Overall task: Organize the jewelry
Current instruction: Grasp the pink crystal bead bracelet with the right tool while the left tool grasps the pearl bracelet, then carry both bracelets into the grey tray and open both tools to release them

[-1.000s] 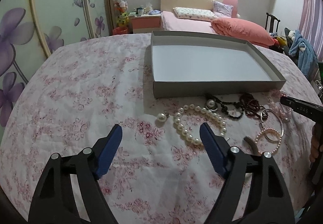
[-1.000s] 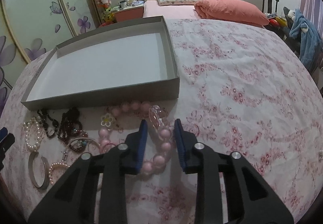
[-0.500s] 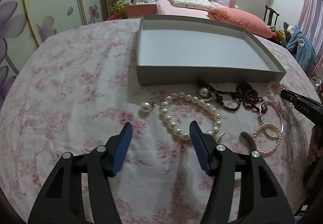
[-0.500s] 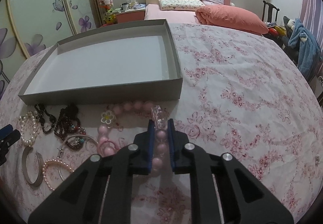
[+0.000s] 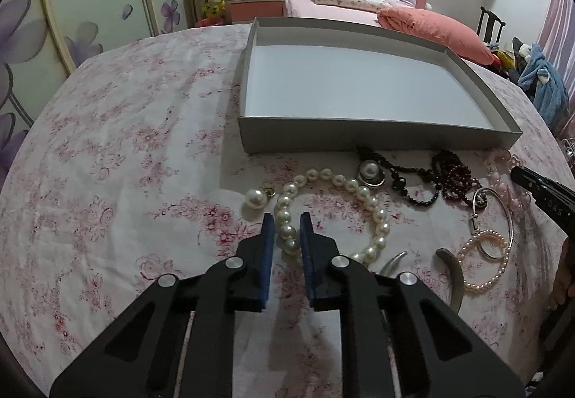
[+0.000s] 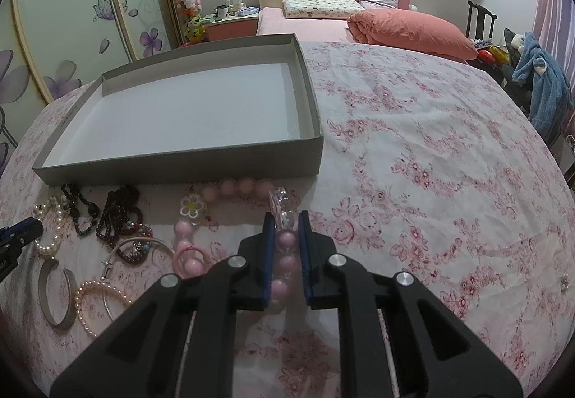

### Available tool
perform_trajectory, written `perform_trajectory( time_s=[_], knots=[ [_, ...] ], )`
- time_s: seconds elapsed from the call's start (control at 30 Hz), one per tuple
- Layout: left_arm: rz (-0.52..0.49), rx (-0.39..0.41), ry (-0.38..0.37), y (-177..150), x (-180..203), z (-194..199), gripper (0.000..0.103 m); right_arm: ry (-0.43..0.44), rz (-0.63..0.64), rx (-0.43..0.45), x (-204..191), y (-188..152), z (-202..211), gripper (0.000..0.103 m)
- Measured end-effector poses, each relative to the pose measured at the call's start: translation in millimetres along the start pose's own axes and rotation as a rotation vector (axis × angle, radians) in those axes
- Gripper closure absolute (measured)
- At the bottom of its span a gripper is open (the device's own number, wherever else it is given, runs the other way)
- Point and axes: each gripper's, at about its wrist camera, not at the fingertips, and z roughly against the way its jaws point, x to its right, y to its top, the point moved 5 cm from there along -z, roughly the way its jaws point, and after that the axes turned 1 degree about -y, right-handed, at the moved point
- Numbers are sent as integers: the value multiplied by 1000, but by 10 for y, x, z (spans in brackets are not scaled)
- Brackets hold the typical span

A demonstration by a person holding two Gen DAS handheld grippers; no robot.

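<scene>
On the pink floral bedspread (image 5: 118, 161), the left gripper (image 5: 286, 218) has its blue pads closed against the white pearl bead necklace (image 5: 363, 195), just in front of the shallow grey cardboard tray (image 5: 359, 135). To the right lie dark bead strands (image 6: 118, 207) and a silver bangle (image 6: 57, 290). The right gripper (image 6: 285, 216) pinches the large pink bead bracelet (image 6: 248, 186) by its clear clasp.

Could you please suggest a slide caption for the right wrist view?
Right claw shut on the pink bead bracelet before the empty grey box on the floral cloth.
</scene>
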Motion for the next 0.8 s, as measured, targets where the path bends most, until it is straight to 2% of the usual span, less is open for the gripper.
perform_trajectory(
  time_s=[0.27,0.33,0.4,0.8],
  knots=[
    [-9,-1,-23,-15,81,7,87,6,-4,0,13,6,-6,89],
    [-7,0,-20,-7,78,5,93,14,-9,2,25,-1,0,89],
    [3,-1,-32,-4,55,9,93,26,-20,6,45,1,13,89],
    [4,60,-91,39,88,168,93,111,-36,113,-14,102,349,89]
  ],
)
